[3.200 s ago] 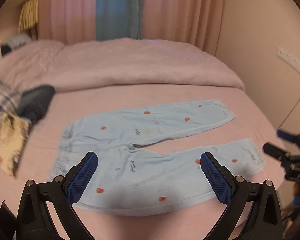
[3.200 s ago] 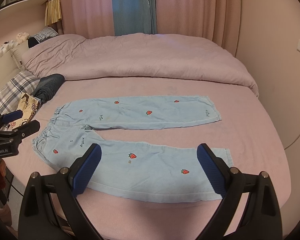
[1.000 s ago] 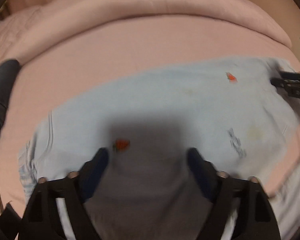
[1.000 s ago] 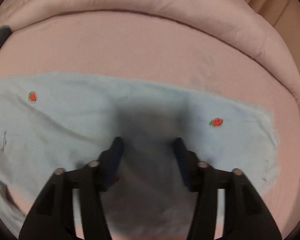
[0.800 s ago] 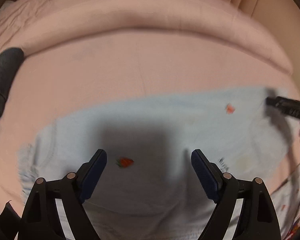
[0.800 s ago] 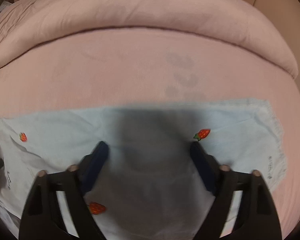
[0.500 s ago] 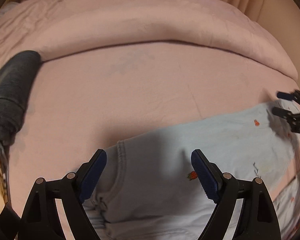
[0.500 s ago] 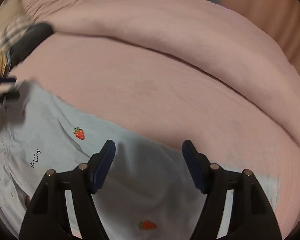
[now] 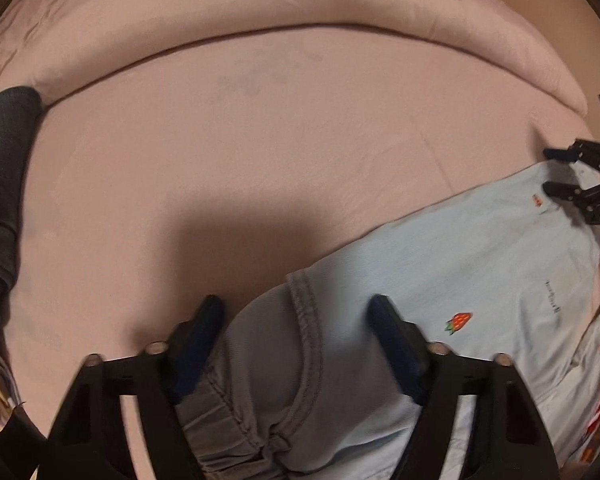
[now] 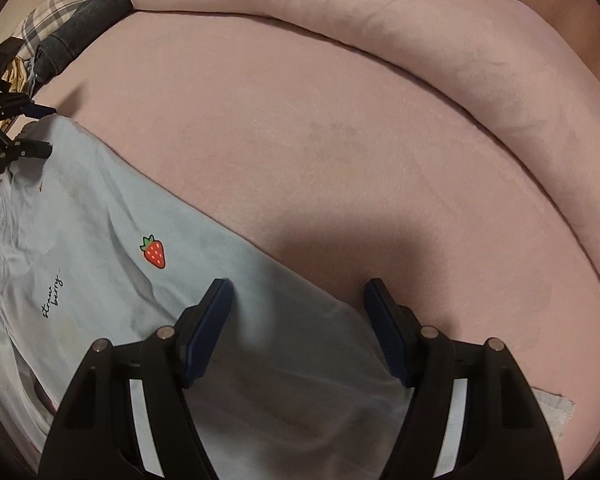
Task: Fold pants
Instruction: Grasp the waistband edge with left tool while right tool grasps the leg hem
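Note:
Light blue pants (image 9: 480, 264) with strawberry prints lie flat on the pink bed sheet (image 9: 260, 152). My left gripper (image 9: 298, 322) points down over the waist end, and its jaws are closing with the stitched waistband seam and gathered elastic between them. The blue pads do not visibly press the cloth. My right gripper (image 10: 298, 300) hangs open over the far edge of a pant leg (image 10: 100, 240), with cloth under the gap. Each gripper shows small in the other's view: the right gripper (image 9: 550, 172) and the left gripper (image 10: 46, 128).
A rolled pink duvet (image 9: 300, 8) runs along the back of the bed. A dark grey garment (image 9: 0, 184) lies at the left edge, with a plaid pillow (image 10: 56, 4) beyond it. Bare sheet stretches beyond the pants.
Both grippers have moved across the pants to their far edge; the left one now sits over the waistband. The left jaws have narrowed. The right gripper has rolled.

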